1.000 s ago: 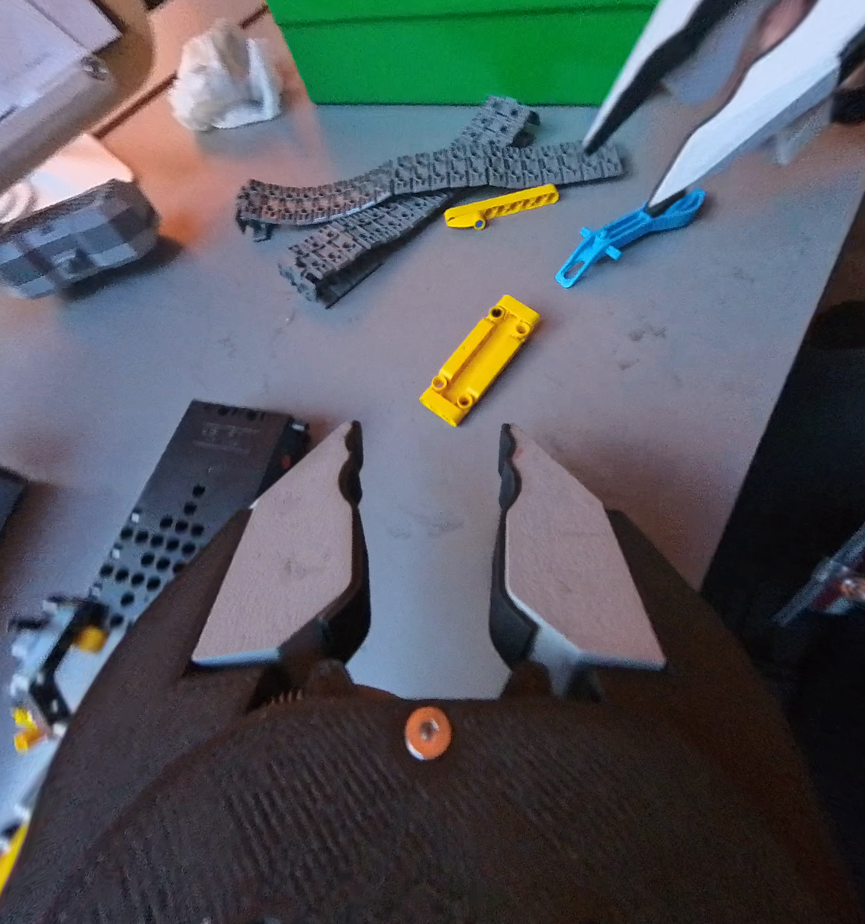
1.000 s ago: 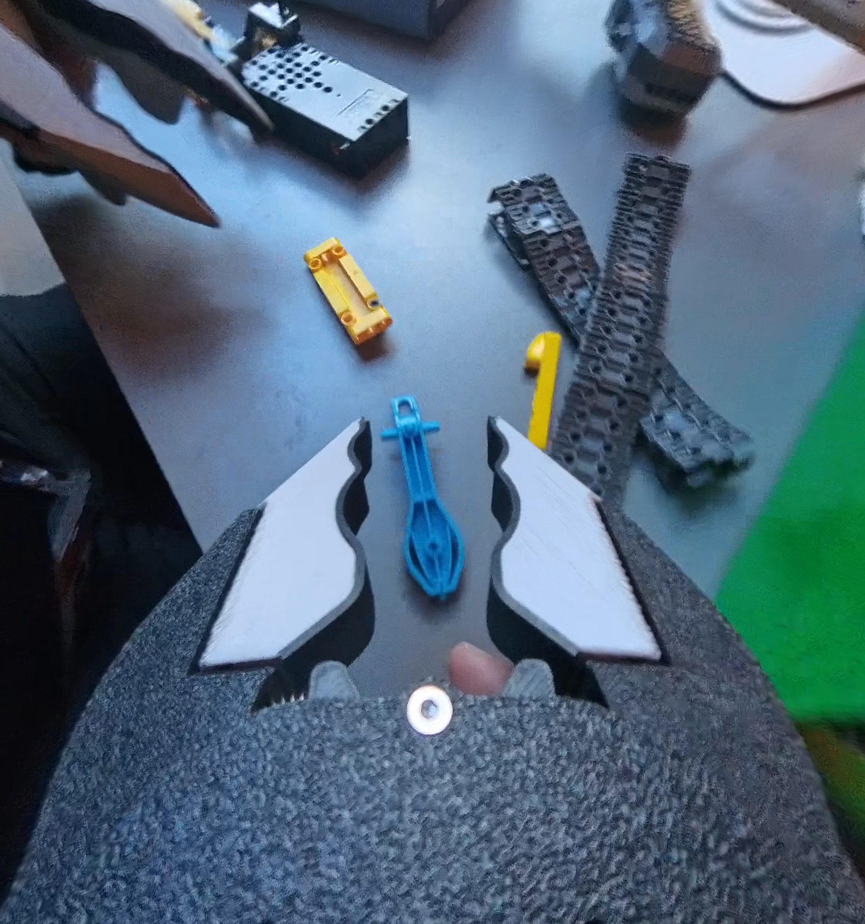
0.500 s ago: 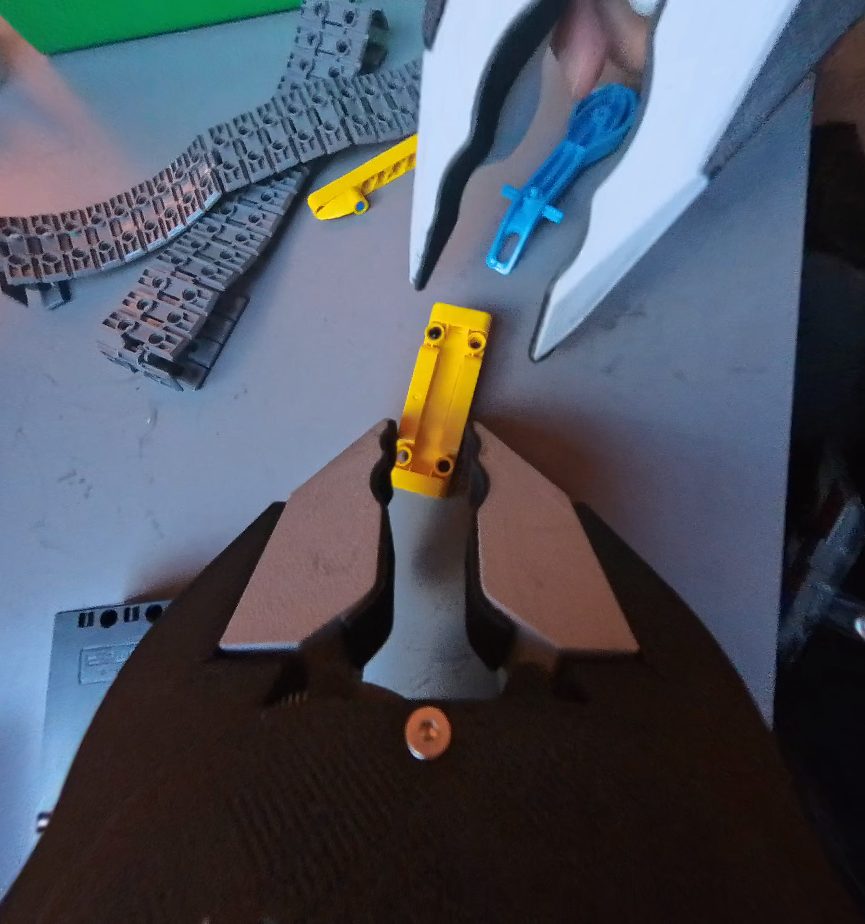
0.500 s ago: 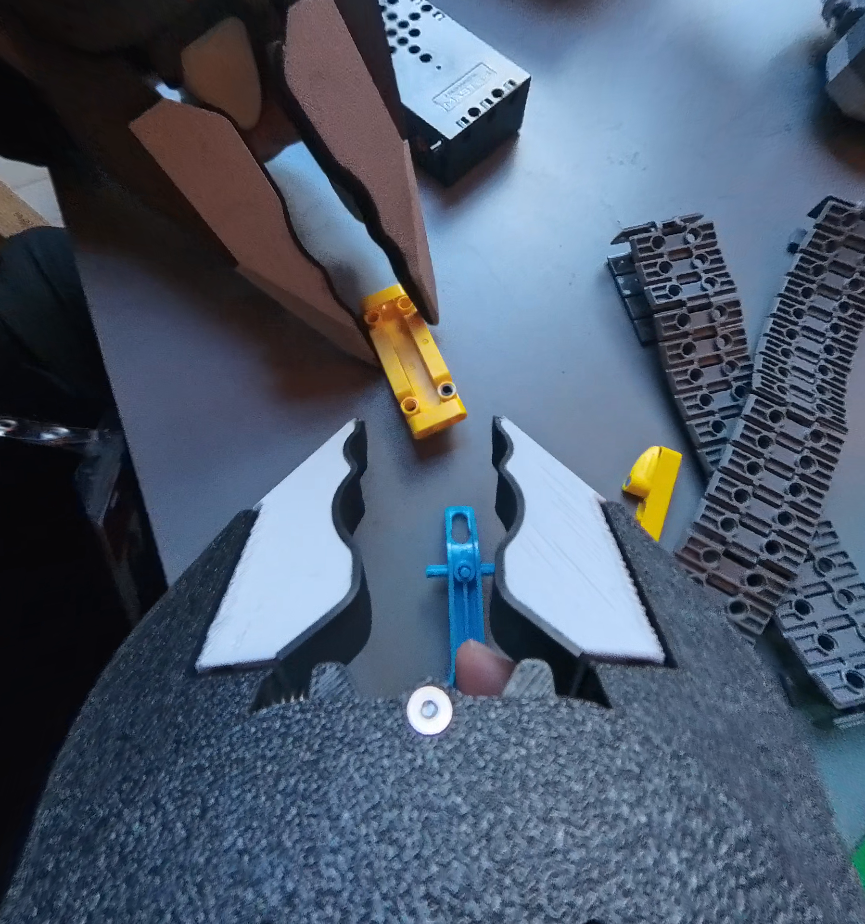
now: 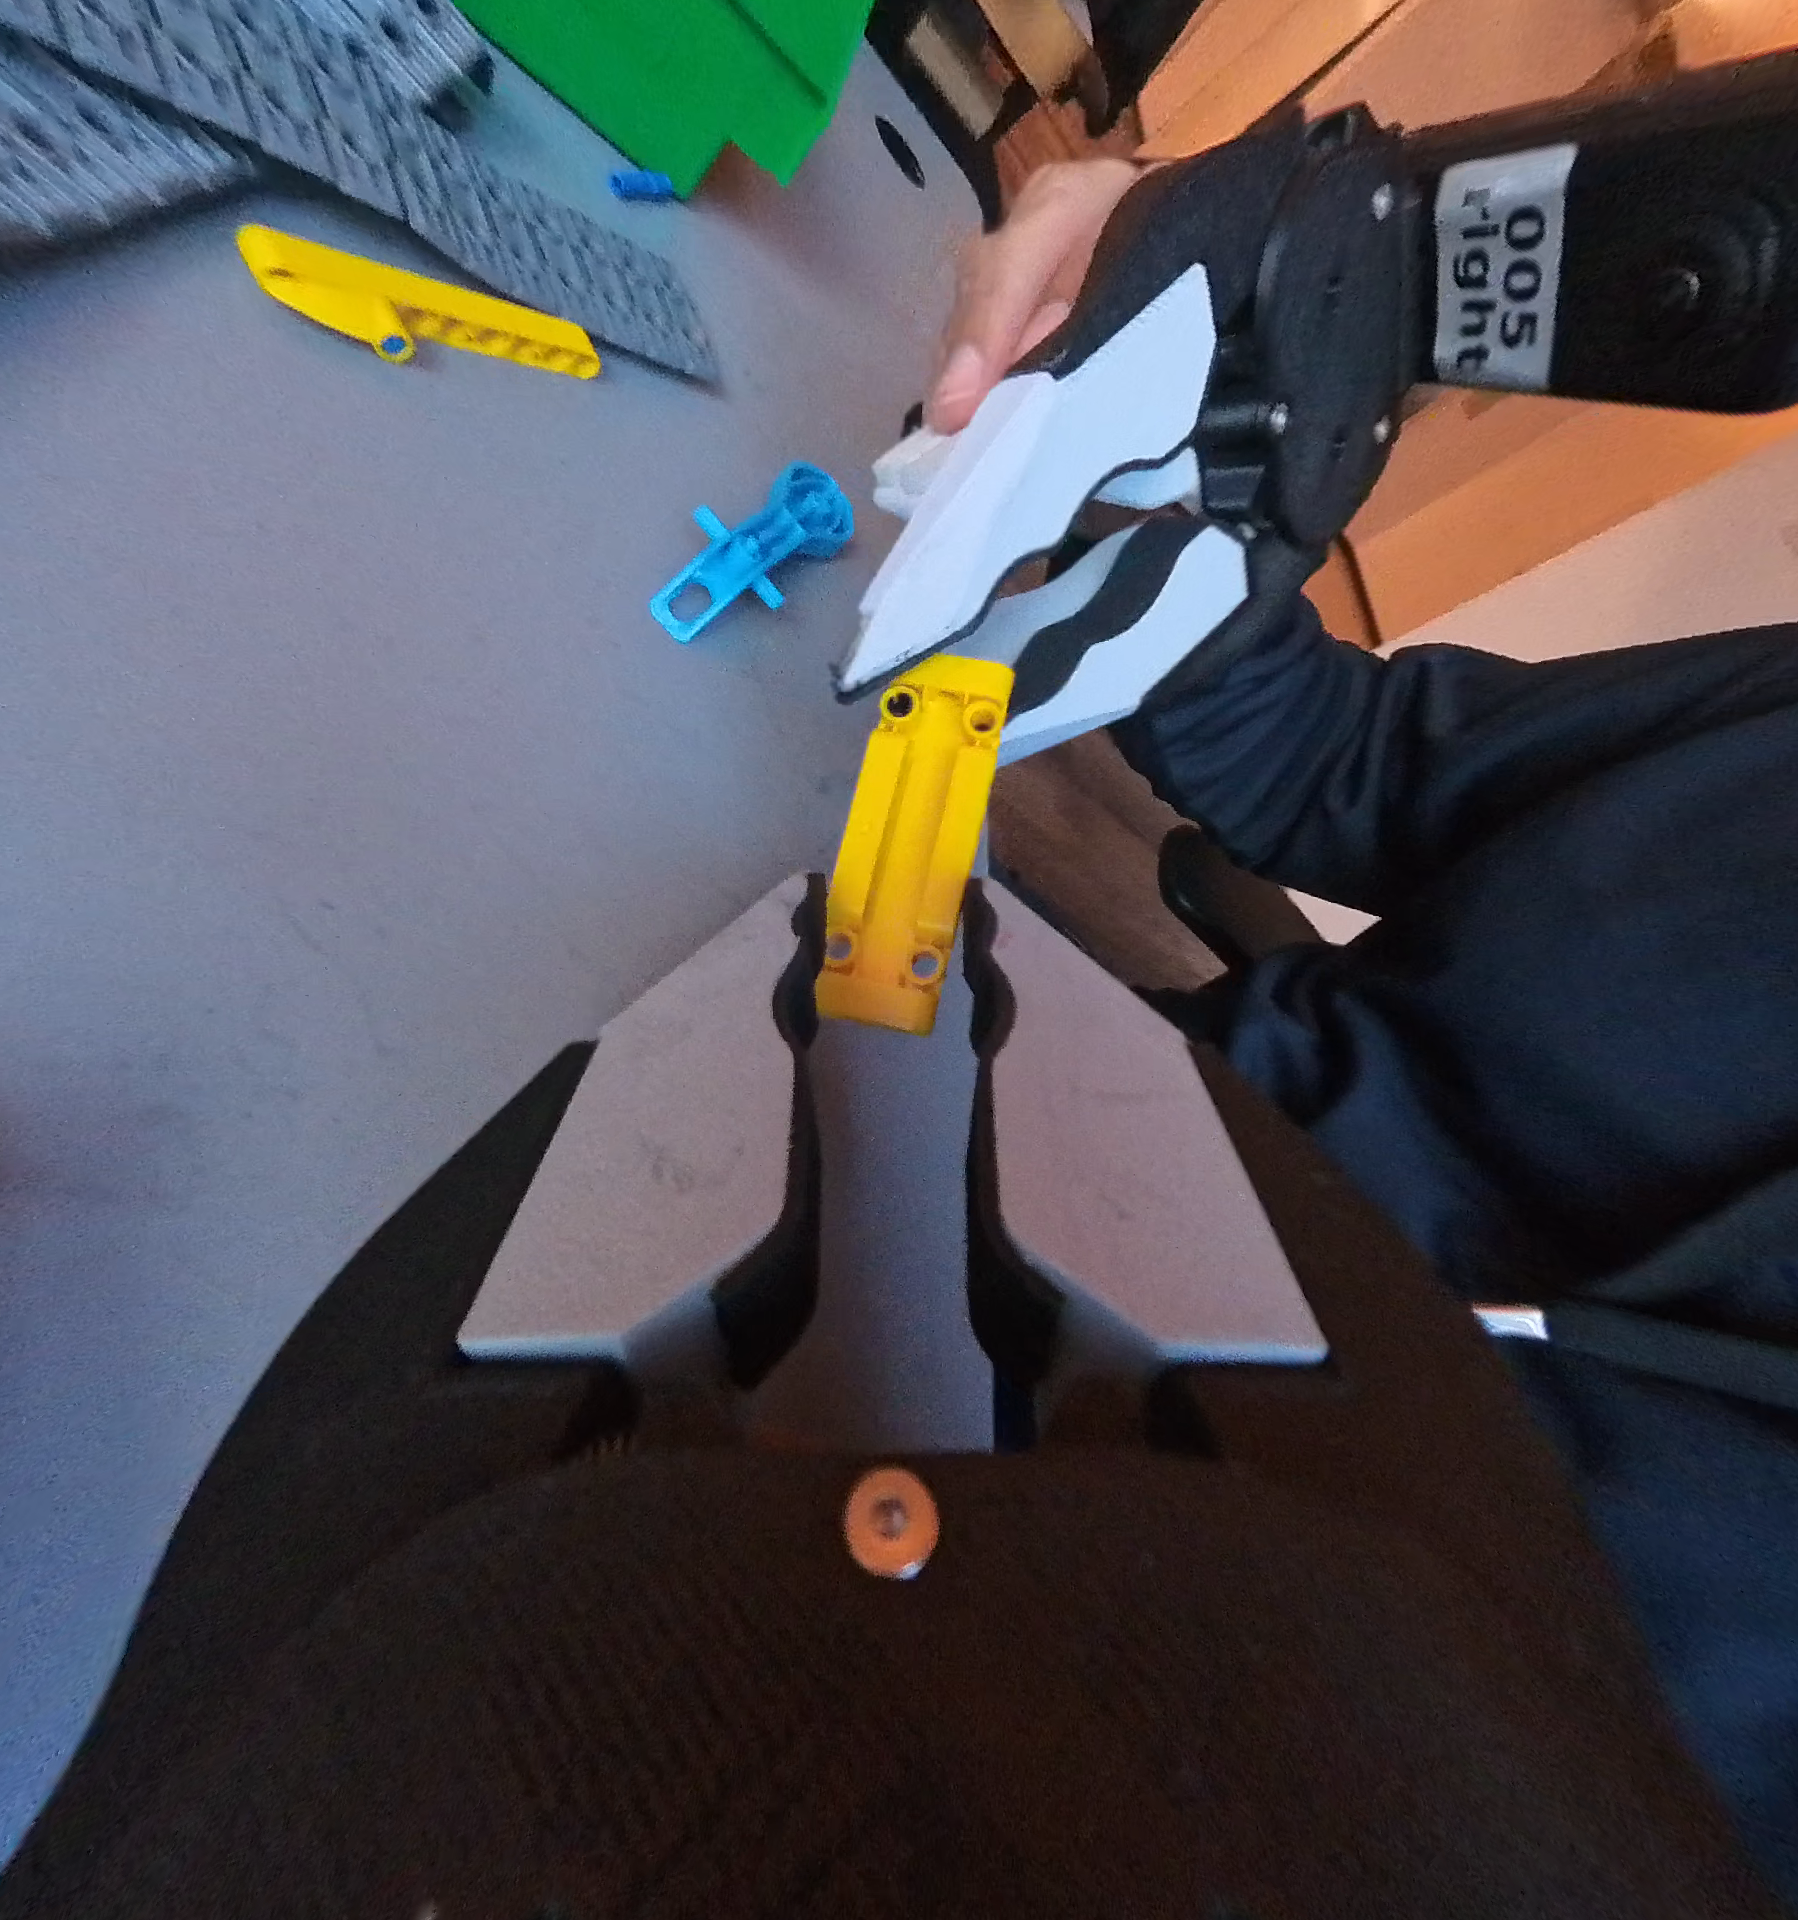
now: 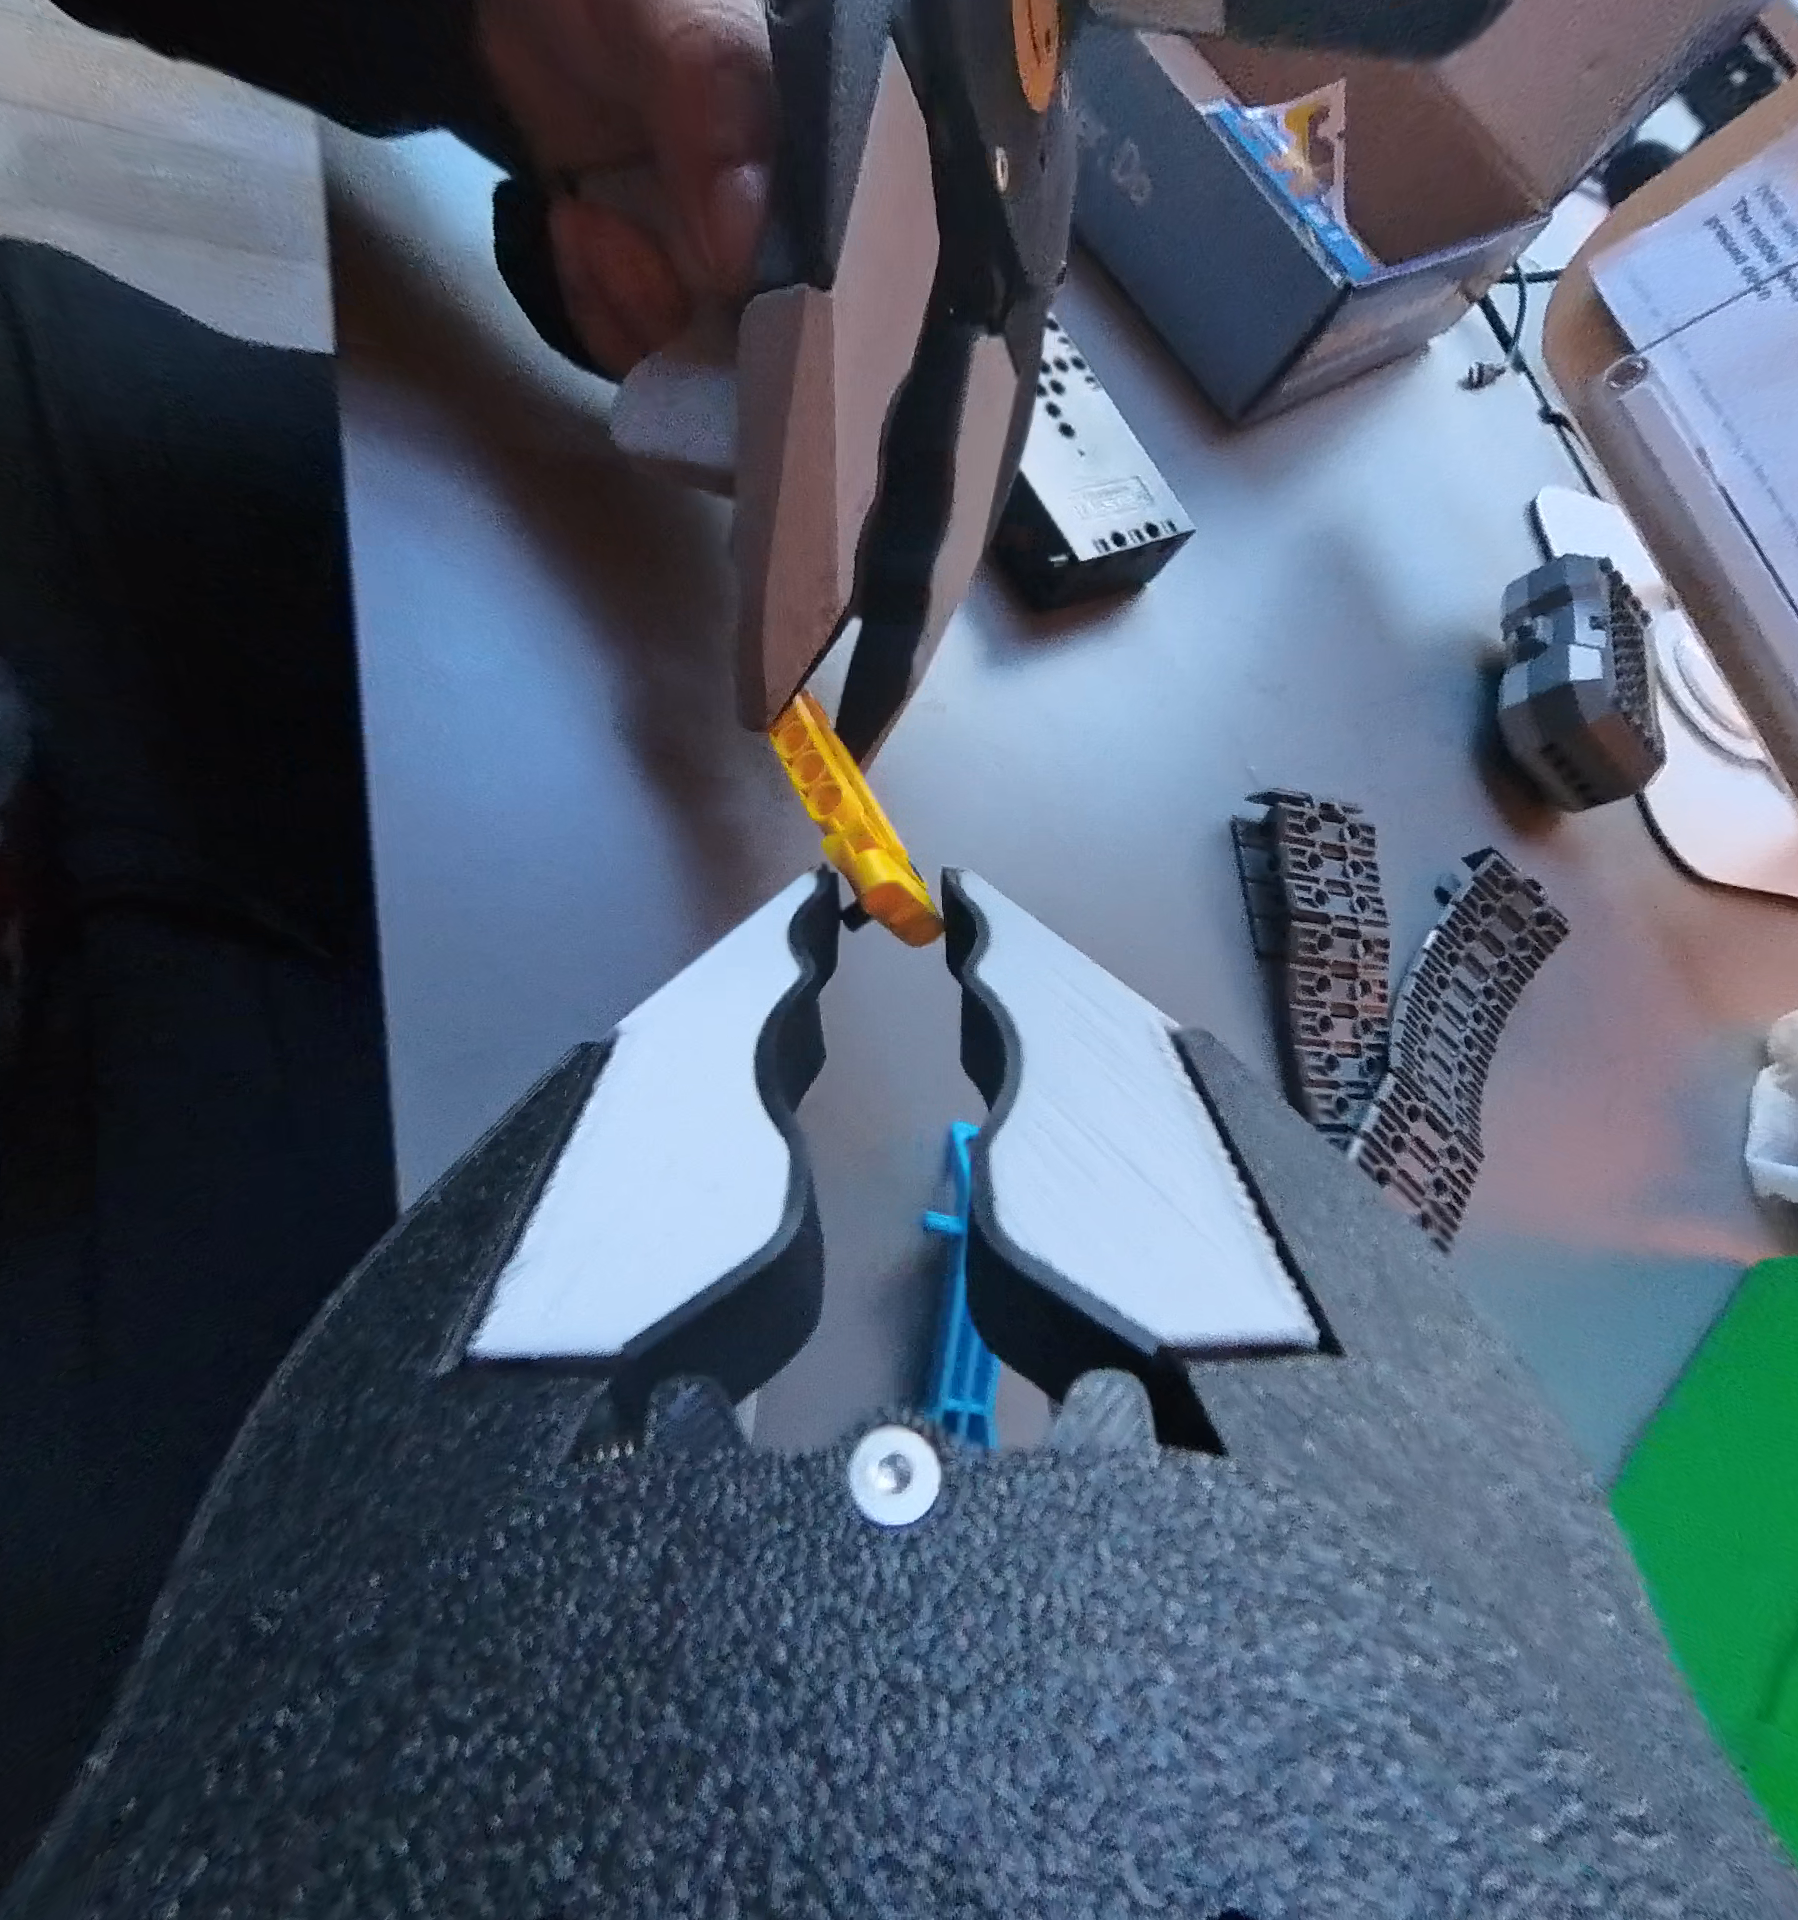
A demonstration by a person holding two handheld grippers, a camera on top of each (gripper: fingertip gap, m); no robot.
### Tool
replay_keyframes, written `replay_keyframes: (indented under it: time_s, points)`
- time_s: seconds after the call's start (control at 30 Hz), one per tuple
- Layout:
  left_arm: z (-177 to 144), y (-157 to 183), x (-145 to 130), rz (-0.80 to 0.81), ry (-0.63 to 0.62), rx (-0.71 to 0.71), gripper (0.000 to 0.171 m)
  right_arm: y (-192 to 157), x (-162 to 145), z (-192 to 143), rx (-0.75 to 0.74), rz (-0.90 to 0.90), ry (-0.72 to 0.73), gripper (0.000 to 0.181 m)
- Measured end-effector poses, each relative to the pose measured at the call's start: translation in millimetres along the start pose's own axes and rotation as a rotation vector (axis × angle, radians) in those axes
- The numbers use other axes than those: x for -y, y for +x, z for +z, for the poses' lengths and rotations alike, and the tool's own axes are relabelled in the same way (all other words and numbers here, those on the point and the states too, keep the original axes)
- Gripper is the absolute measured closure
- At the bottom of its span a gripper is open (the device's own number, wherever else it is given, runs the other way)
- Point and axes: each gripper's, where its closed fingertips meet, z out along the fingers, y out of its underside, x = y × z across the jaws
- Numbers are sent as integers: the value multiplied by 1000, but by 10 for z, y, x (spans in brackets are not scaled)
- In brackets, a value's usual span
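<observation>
- The left gripper (image 5: 890,935), which was closing on the yellow panel (image 5: 910,842) on the table (image 5: 303,779), now pinches it, raised.
- The right gripper (image 6: 890,899), half-open, seemingly brackets its far end.
- Yellow, oblong, corner holes; blue piece (image 5: 755,551) beyond.

Grey table (image 5: 251,727): blue part (image 5: 755,551) (plastic, seemingly), tracks (image 6: 1394,997).

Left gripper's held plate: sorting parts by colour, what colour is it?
Yellow plate; clearest in the left wrist view.
</observation>
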Motion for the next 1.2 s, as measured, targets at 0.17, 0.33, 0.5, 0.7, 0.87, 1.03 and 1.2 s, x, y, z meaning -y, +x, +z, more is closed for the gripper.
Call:
replay_keyframes:
  time_s: [0.17,0.33,0.5,0.7,0.87,1.03,1.2]
  points:
    - [-30,-98,-15,121,45,187,118,-44,-131,32,69,247,-38,166]
    - [-20,-296,-129,548,-107,557,114,-168,-65,47,58,242,-8,166]
    - [106,-281,-156,737,-147,617,160,-224,-117,75,68,335,-25,167]
    - [215,-198,-194,593,-153,469,166,-278,-238,-64,26,319,-81,152]
    - [319,-107,-180,319,-183,223,166,-166,-461,-361,-129,273,-148,142]
    - [407,-170,-133,154,-169,120,166,55,-727,-753,-272,288,-210,143]
    - [432,-148,-120,126,-204,54,166,147,-771,-610,-204,328,-185,143]
